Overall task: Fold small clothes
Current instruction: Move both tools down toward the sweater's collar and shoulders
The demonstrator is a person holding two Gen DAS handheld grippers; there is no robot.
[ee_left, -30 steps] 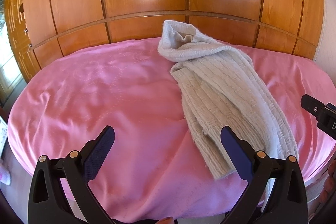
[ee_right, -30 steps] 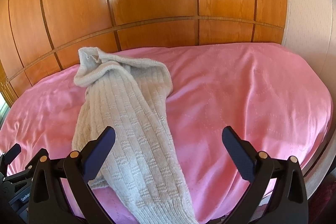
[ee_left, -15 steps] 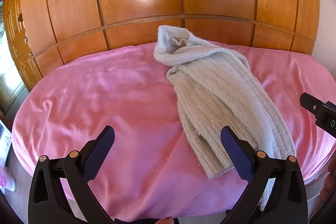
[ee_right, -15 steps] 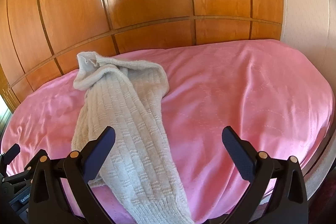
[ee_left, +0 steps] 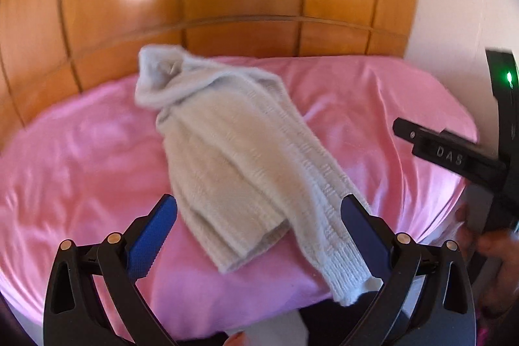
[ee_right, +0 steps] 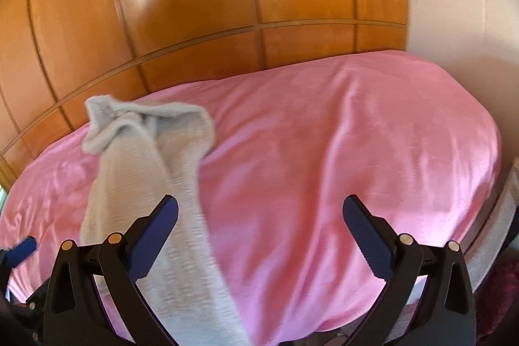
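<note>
While both tools gape empty, sweater (ee_left: 246, 164) lies on bedspread (ee_right: 340, 151).

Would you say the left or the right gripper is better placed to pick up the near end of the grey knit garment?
Left, probably. The left gripper is open with the knit garment lying between its fingers. The right gripper is open mostly over bare pink bedcover, the garment off to its left.

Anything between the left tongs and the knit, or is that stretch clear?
Nothing but bare pink sheet. In the left wrist view the open left tongs already frame the knit's near hem; no other item intervenes.
</note>
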